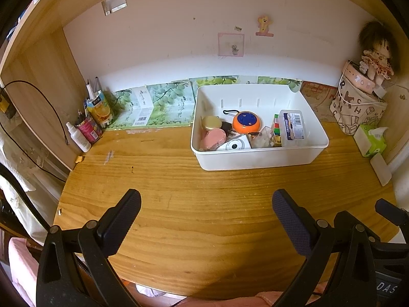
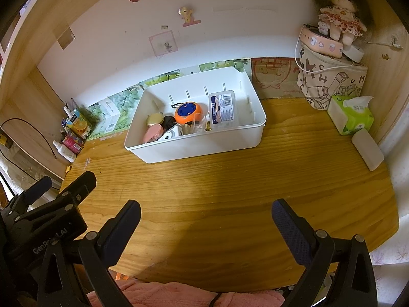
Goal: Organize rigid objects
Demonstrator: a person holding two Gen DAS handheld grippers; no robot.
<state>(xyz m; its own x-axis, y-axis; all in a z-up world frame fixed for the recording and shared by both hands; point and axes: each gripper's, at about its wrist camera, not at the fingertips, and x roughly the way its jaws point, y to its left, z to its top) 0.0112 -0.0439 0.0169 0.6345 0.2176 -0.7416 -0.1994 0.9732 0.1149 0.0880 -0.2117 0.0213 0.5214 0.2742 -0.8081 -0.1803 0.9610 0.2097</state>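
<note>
Both tongs, left gripper [image 1: 206, 206] and right gripper [image 2: 206, 216], hanging spread and empty over the desk [image 1: 179, 192]. Items sitting crammed in the white bin [image 1: 258, 157]; reaching in risks snagging neighbours.

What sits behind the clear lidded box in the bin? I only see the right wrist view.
Observer: A Rubik's cube stands against the left side of the clear lidded box, inside the white bin.
Operator: Is the left gripper carrying anything?
Observer: No. The left gripper is open, with nothing between its fingers, above the bare wooden desk in front of the bin.
</note>
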